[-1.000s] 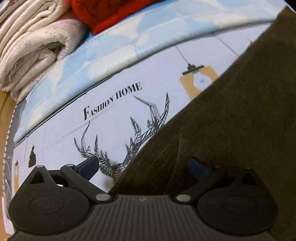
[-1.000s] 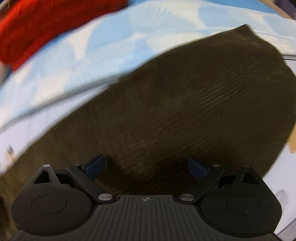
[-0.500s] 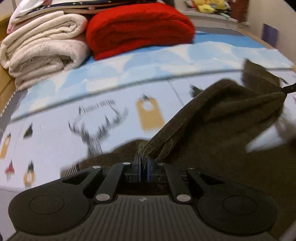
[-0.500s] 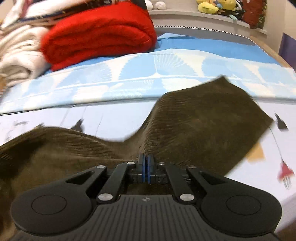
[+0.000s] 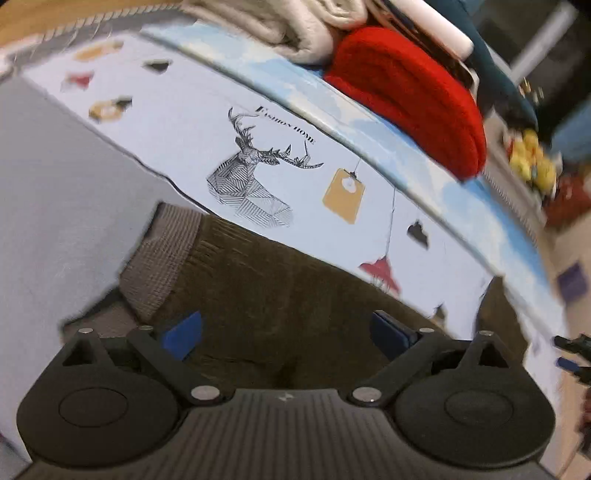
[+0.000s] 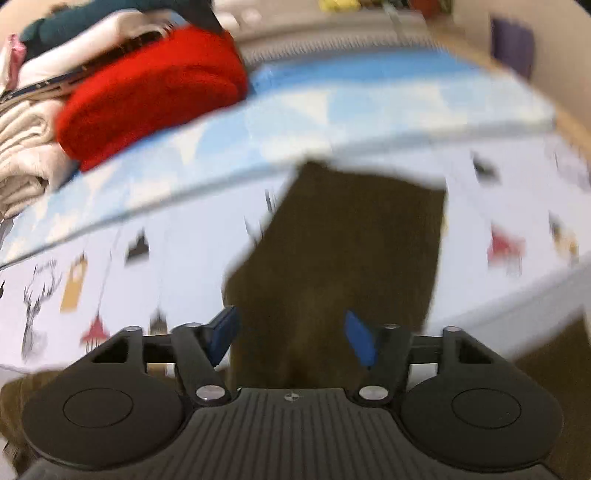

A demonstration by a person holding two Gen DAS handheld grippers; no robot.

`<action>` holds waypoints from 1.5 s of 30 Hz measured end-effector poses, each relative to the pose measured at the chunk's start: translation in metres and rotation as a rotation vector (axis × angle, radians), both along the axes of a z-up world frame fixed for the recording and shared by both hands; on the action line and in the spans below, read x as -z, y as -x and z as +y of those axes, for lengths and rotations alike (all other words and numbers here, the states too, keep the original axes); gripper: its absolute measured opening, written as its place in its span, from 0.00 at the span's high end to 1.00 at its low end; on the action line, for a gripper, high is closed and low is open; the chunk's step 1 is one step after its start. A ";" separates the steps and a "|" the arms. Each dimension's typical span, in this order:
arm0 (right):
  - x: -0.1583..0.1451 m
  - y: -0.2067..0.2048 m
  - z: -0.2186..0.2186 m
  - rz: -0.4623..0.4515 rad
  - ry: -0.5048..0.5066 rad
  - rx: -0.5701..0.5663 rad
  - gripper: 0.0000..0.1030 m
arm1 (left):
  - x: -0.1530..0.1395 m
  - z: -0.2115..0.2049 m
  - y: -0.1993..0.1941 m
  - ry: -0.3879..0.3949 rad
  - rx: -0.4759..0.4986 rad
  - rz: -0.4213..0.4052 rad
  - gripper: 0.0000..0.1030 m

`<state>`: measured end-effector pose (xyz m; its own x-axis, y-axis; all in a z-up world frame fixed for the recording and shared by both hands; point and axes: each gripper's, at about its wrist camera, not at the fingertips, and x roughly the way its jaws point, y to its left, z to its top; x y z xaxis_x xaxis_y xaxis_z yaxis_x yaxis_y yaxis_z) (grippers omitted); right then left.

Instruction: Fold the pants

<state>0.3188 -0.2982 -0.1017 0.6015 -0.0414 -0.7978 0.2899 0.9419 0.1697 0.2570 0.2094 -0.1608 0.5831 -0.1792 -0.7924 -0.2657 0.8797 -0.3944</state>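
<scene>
The dark brown corduroy pants (image 5: 280,288) lie on the printed bed sheet, with their grey ribbed waistband (image 5: 162,258) at the left in the left wrist view. My left gripper (image 5: 284,332) is open just above the pants near the waistband and holds nothing. In the right wrist view a folded leg section of the pants (image 6: 351,251) stretches away from me. My right gripper (image 6: 291,336) is open over its near end and holds nothing. The right wrist view is blurred.
A folded red blanket (image 5: 413,96) and a stack of cream blankets (image 5: 295,29) lie at the back of the bed; both show in the right wrist view (image 6: 155,88). The sheet carries a deer print (image 5: 251,181). The bed's front edge (image 6: 517,306) is at the right.
Half a second ago both grippers were shut on the pants and held them lifted. Both have let go and opened; the pants now lie flat, folded over.
</scene>
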 end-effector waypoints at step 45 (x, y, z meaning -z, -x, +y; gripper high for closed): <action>0.068 0.293 -0.193 0.054 -0.350 0.790 0.90 | 0.011 0.047 0.074 0.096 -0.242 0.110 0.86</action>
